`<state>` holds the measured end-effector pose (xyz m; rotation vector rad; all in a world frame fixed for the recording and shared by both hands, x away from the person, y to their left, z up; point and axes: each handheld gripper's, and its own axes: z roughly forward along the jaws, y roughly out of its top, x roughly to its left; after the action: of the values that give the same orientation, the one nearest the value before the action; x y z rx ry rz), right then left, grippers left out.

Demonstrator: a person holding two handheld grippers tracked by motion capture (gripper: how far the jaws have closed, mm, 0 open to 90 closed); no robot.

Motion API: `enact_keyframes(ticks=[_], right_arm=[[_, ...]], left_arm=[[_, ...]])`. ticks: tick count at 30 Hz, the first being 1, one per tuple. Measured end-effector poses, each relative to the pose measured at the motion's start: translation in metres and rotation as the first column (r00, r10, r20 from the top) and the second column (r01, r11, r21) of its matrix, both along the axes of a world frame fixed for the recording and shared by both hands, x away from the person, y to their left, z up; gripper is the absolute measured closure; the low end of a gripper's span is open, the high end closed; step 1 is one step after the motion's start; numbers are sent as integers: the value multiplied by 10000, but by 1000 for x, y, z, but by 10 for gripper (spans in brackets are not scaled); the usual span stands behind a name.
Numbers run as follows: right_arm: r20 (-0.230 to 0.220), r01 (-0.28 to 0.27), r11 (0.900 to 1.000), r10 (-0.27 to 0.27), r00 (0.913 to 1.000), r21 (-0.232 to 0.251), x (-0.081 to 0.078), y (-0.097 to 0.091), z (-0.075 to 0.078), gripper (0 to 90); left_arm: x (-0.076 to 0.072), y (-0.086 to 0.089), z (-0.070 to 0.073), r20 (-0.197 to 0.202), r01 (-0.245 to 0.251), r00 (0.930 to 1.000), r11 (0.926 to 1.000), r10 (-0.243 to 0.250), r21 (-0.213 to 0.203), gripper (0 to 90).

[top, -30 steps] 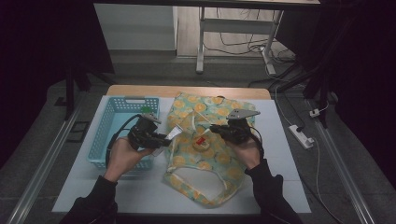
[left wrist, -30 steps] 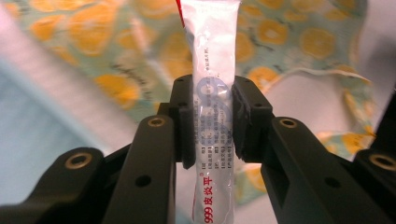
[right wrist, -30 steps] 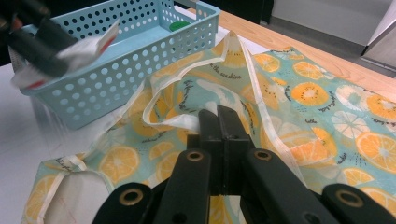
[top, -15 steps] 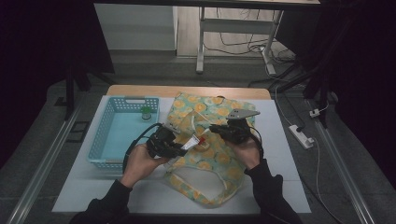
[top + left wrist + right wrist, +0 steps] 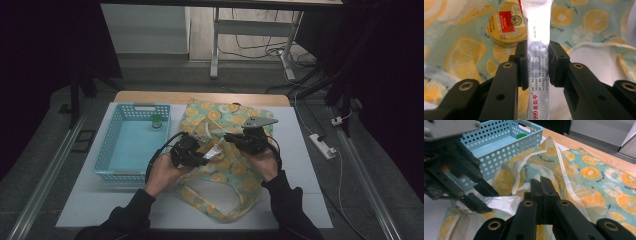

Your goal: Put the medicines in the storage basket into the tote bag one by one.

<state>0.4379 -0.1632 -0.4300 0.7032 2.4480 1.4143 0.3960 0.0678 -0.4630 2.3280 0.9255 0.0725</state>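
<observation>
In the left gripper view, the white tube (image 5: 539,50) runs off both the top and bottom edges, so neither end shows, and its small print is too blurred to read apart from the red characters low in the frame. The round yellow tin (image 5: 507,27) at upper left is partly covered by the tube. In the right gripper view, whatever the closed jaws pinch is hidden behind them. In the high view, the green item (image 5: 157,121) in the blue basket (image 5: 111,155) is too small to identify.

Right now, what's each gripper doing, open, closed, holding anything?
Left gripper: closed on the white tube.
Right gripper: closed, pinching the fruit-print bag.
</observation>
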Motion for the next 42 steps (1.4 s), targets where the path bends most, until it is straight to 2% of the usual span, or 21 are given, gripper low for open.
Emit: enact_keyframes(ticks=[8, 15, 22, 30, 35, 42], right_arm=[[25, -20, 10000, 20, 10000, 23, -1, 1, 0, 900], [4, -23, 10000, 23, 10000, 5, 0, 1, -1, 900], [-79, 50, 9999, -51, 10000, -112, 3, 1, -6, 900], [-88, 14, 9999, -15, 10000, -169, 3, 2, -8, 900], [-108, 54, 9998, -56, 9999, -205, 4, 3, -10, 900], [-116, 20, 9996, -24, 9999, -294, 4, 4, -12, 900]], left_arm=[[18, -6, -6, -116, -303, 9995, 9995, 305, 118, 720], [31, -6, -10, 5, -684, 9977, 9975, 684, 196, 719], [44, -4, -12, 91, -1107, 9938, 9928, 1104, 457, 719], [56, -9, -15, 134, -1537, 9881, 9833, 1531, 979, 718], [63, -13, -20, 146, -1856, 9826, 9739, 1853, 1304, 718], [70, -14, -25, 110, -2166, 9761, 9656, 2173, 1438, 716]])
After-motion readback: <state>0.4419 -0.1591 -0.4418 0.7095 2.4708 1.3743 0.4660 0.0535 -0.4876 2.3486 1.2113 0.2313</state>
